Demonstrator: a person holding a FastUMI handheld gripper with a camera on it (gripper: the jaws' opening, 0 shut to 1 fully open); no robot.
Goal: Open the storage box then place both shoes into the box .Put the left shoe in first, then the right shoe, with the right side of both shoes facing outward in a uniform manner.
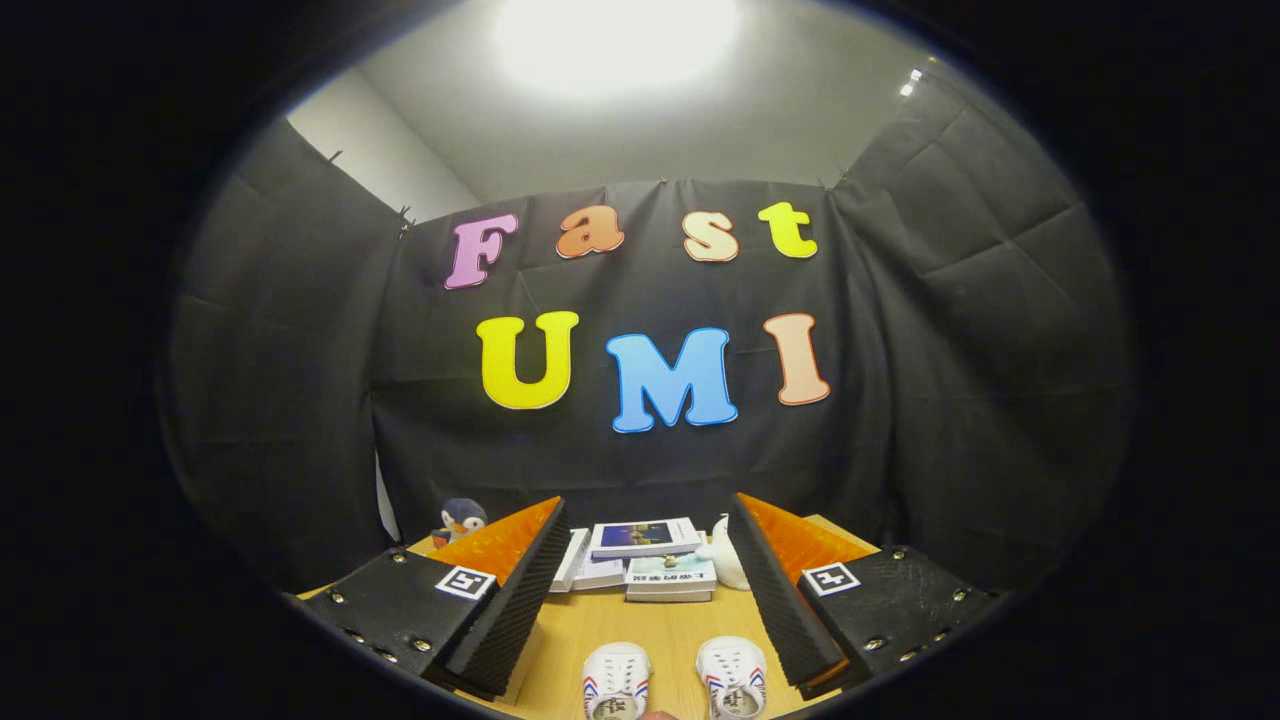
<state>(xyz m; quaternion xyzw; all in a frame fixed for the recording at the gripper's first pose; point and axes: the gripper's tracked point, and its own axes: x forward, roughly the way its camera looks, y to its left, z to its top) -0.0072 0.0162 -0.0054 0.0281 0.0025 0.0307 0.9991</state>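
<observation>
Near the front edge of the tabletop [670, 625], two white shoes [617, 680] [732, 677] are set side by side, toes forward, between the spread, empty fingers of the gripper [650, 590]. Books [645, 540] are stacked towards the back edge, beside a penguin toy [462, 519]. No storage box can be made out.

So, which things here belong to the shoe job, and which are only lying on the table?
For the job:
- left shoe and right shoe, between the open fingers of the gripper

Just lying about:
- books, stacked beyond the shoes
- penguin toy, by the wall
- white toy, beside the books
</observation>
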